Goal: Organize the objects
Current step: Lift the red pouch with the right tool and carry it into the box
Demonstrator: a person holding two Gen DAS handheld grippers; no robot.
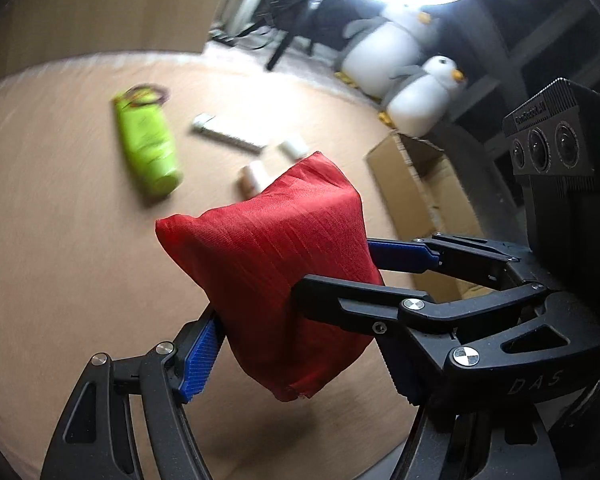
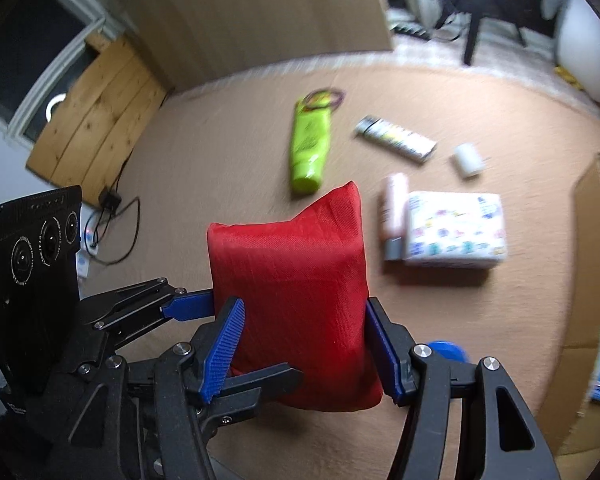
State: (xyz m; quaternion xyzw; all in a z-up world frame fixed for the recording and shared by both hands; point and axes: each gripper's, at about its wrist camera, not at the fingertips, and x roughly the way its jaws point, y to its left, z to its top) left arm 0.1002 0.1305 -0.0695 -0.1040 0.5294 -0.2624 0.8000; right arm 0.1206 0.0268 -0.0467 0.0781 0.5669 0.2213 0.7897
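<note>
The tan table (image 2: pixel 220 168) filled both views, with an open cardboard box (image 1: pixel 412 184) off its right edge. On it, far from the tongs, lay a printed white packet (image 2: pixel 454 230), a green tube (image 2: pixel 310 144) pointing near-to-far, a flat silver box (image 2: pixel 396 138), a pink bottle (image 2: pixel 394 212) and a small white roll (image 2: pixel 468 159). Nearest, a red fabric pouch (image 2: pixel 292 292) was lifted clear of the table, standing with its long axis upright. The right gripper (image 2: pixel 304 344) pinched its lower sides, left and right. The left gripper (image 1: pixel 296 312) clamped the same pouch from the left, crossing the right one. Both sat equally close; the box lay to the right, probably the destination.
</note>
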